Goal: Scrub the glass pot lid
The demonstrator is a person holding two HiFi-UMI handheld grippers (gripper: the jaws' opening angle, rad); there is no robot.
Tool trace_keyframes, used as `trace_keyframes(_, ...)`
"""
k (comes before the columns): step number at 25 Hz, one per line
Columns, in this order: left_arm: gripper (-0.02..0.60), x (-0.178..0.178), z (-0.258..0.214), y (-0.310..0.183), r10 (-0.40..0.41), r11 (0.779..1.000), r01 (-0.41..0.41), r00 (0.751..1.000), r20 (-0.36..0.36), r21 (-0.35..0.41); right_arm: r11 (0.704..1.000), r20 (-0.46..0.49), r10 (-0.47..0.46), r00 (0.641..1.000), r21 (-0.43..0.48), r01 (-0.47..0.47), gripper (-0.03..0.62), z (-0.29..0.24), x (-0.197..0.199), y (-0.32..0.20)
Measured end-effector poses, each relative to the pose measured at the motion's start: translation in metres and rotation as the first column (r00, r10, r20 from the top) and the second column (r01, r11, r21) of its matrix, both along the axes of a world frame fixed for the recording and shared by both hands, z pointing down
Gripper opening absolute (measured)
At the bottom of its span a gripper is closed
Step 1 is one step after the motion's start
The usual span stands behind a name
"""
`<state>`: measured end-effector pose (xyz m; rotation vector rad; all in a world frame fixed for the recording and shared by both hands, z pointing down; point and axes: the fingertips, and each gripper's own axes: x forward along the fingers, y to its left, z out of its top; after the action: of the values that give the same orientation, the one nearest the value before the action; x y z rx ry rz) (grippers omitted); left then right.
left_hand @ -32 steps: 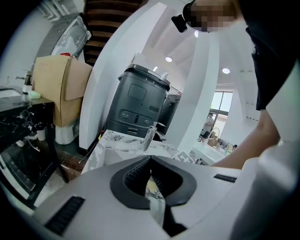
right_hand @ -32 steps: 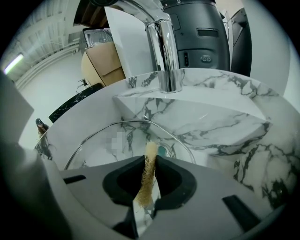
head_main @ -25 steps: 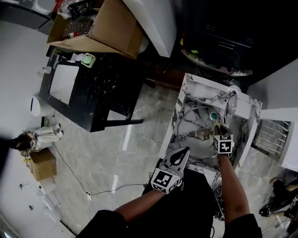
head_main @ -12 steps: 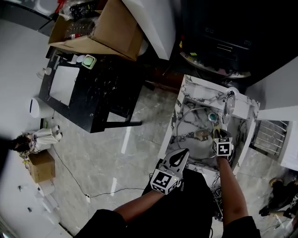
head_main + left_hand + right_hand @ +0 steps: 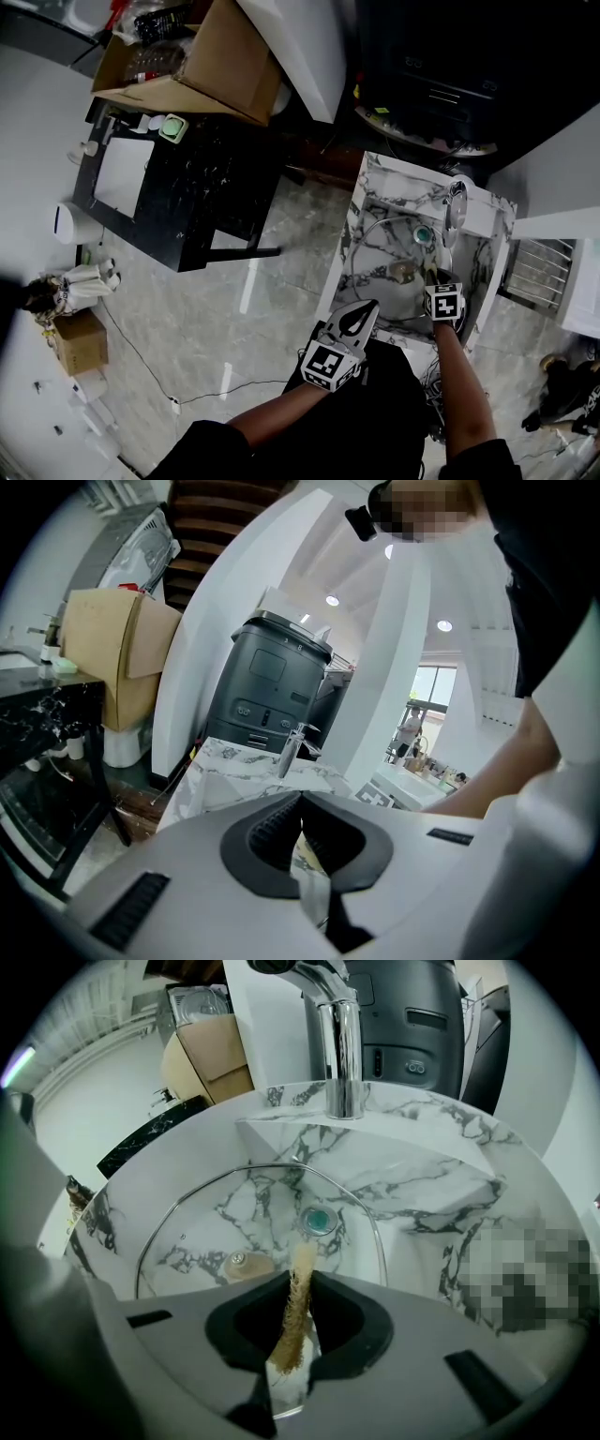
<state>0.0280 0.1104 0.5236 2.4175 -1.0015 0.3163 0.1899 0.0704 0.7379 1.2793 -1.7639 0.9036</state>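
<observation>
The glass pot lid (image 5: 380, 267) lies in the marble sink (image 5: 370, 178), and its tan knob (image 5: 246, 1262) shows through the glass (image 5: 206, 1222). My right gripper (image 5: 437, 274) hangs over the lid's near right part. It is shut on a thin tan scrub pad (image 5: 292, 1321) that stands edge-on between its fingertips (image 5: 298, 1279) just above the glass. My left gripper (image 5: 364, 309) is held outside the sink's front left edge, shut with nothing in it (image 5: 302, 799).
A chrome faucet (image 5: 339, 1054) stands at the sink's back, above a teal drain plug (image 5: 319, 1220). Left of the sink stand a black table (image 5: 187, 178) and a cardboard box (image 5: 216, 56). A cable (image 5: 197, 389) runs across the tiled floor.
The right gripper has drawn back slightly toward the sink's front edge with the pad still in it. The left gripper has stayed where it was.
</observation>
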Motion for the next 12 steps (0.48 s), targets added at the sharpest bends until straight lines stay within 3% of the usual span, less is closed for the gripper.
trace_keyframes(12,0.017,-0.010,-0.002,-0.004,-0.002,1.000,0.002,1.000,-0.016,-0.009,0.998,0.042,-0.004,0.999,-0.056,0.007,0.057,0.004,-0.015,0.014)
